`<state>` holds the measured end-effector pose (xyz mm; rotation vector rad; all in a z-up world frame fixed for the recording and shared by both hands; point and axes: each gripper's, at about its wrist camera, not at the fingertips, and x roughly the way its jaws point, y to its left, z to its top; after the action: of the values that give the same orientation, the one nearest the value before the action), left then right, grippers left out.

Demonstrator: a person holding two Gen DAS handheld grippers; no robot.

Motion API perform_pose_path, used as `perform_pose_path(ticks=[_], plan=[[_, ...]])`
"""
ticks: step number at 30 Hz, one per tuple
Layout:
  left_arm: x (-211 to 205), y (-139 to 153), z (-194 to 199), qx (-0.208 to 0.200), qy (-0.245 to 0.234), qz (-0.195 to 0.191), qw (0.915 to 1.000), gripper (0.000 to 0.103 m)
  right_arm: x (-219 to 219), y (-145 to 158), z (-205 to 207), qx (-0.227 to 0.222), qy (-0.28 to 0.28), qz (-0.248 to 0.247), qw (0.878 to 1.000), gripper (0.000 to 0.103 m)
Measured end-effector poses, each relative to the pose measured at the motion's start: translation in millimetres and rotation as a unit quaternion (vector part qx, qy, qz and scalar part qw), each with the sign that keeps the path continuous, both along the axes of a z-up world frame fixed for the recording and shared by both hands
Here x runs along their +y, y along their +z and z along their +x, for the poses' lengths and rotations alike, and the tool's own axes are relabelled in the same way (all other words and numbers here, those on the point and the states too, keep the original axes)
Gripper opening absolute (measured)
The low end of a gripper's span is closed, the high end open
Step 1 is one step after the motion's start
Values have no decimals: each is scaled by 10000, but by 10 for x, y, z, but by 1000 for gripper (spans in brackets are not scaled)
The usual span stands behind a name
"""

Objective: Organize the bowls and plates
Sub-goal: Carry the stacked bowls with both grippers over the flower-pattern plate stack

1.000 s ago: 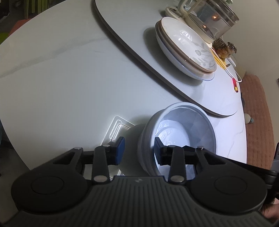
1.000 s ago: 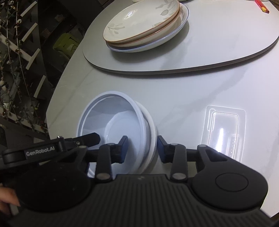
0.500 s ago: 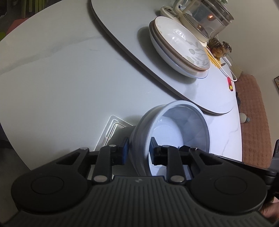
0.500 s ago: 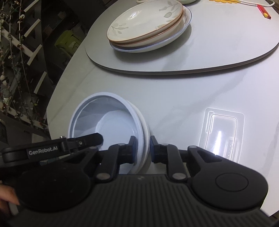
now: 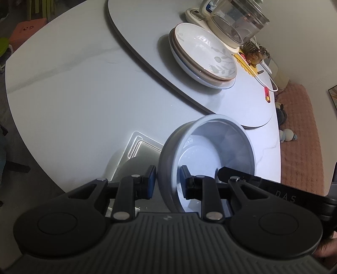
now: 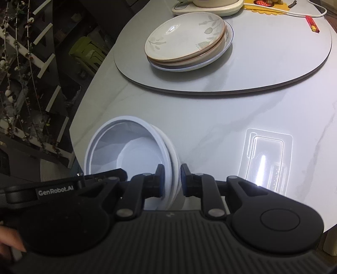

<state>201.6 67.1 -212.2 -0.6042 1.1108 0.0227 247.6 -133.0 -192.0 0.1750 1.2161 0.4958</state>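
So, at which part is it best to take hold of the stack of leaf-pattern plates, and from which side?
Probably at the rim of the plate stack, from the near edge facing the white bowl. The rims flare up and overhang; behind stands the kettle base, so a low sideways pinch, one finger under, seems safest.

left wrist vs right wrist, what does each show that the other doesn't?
Left wrist only: the glass pot, a brown figurine, and the pink rug on the floor.

Right wrist only: a dark trellis past the table edge, and a green stool.

Both: the white bowls, gripped on opposite rims by the left gripper and the right gripper, the stacked plates, the grey turntable and the clear plastic tray.
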Motion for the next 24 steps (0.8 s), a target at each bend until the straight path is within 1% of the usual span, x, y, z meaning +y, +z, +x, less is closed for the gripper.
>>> perform_pose_path(ticks=[6, 11, 19, 24], plan=[[31, 261, -60, -7, -118, -15, 9999, 29, 15, 247, -94, -53, -35, 7, 10000, 19], [40, 397, -67, 25, -333, 14, 9994, 29, 29, 384, -161, -79, -137, -32, 9999, 19], [271, 514, -35, -48, -380, -219, 9990, 29, 135, 564, -117, -109, -293, -42, 9995, 19], [480, 576, 127, -13, -526, -330, 9981, 29, 316, 636, -56, -270, -366, -143, 9989, 19]])
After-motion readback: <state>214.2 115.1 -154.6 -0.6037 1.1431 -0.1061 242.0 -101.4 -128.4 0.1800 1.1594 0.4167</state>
